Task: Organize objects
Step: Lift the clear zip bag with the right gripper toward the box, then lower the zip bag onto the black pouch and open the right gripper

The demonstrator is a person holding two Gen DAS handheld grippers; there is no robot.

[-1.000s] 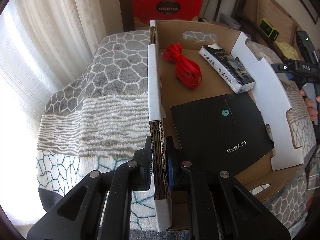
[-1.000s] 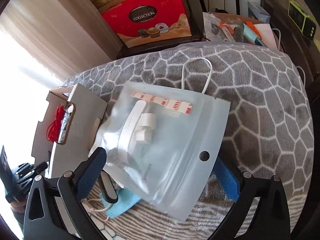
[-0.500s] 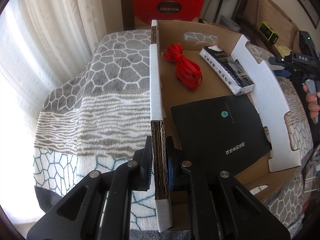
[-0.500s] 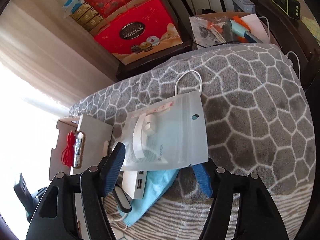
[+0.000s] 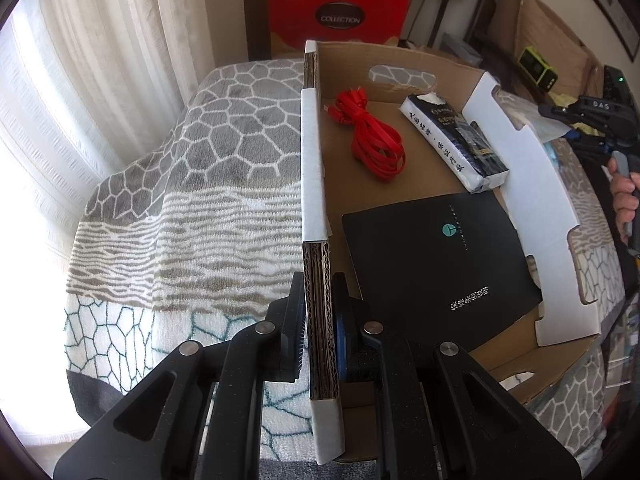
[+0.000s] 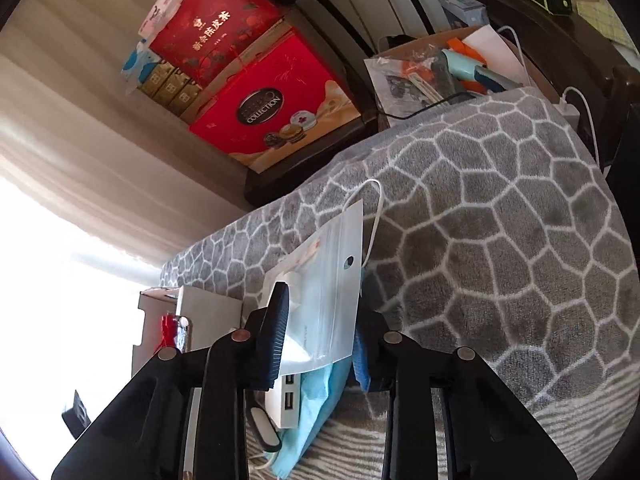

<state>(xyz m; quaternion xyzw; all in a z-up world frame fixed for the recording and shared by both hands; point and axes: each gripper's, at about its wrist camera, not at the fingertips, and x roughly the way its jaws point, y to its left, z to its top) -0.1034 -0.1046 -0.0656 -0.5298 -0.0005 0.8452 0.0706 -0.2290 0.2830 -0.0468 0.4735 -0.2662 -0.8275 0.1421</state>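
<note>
My left gripper (image 5: 319,320) is shut on the near side wall of an open cardboard box (image 5: 314,168) on the patterned blanket. In the box lie a coiled red cable (image 5: 374,140), a dark tissue pack (image 5: 456,148) and a black booklet (image 5: 436,256). My right gripper (image 6: 320,344) is shut on the edge of a clear plastic zip bag (image 6: 328,296) holding white parts, lifted and tilted above the blanket. Under it lie a white USB hub (image 6: 286,396), a light blue face mask (image 6: 316,400) and a white cable loop (image 6: 374,208). The box also shows in the right wrist view (image 6: 208,312).
The grey honeycomb blanket (image 6: 500,248) covers the surface. Red gift boxes (image 6: 276,104) and a box of clutter (image 6: 440,68) stand behind it. White curtains (image 5: 100,80) hang at the left. The right gripper and hand show at the left wrist view's right edge (image 5: 600,120).
My right gripper has closed on the zip bag and lifted it, turning it on edge; the hub and mask beneath now show. The left gripper has kept its hold on the box wall.
</note>
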